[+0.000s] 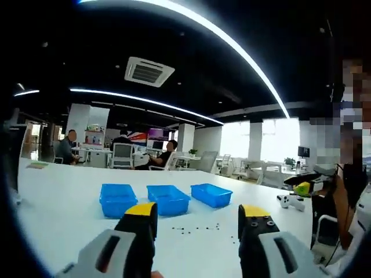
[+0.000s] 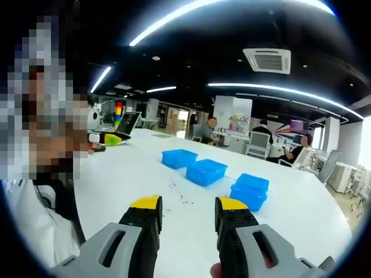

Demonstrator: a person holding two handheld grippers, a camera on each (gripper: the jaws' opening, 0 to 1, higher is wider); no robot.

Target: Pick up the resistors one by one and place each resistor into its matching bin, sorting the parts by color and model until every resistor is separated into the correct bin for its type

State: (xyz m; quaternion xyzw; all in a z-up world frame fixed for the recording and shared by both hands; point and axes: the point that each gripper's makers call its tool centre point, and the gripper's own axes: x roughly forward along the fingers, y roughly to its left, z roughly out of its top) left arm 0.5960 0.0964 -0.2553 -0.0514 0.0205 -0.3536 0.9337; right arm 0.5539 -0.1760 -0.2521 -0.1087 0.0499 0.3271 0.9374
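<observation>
In the left gripper view, the left tool hangs above the near edge of a broad white tabletop, its two yellow-tipped jaws standing well apart with nothing between them. Past the jaw tips, a loose scatter of small dark resistors lies on the bare surface, too small to tell by colour or model. Just beyond the scatter three blue bins sit in a row, close together but apart: the left bin, the middle bin and the right bin. Toward the right edge of the tabletop lies a white game controller, and a person stands there. At desks far behind the tabletop, seated people work.

In the right gripper view, the right tool is likewise held over the tabletop, jaws spread wide and holding nothing. The resistors are strewn just ahead of the jaw tips, between the tool and the bins. The three blue bins run in a diagonal line: the far bin, the centre bin and the near bin. A person in a white sleeve stands close at the left.
</observation>
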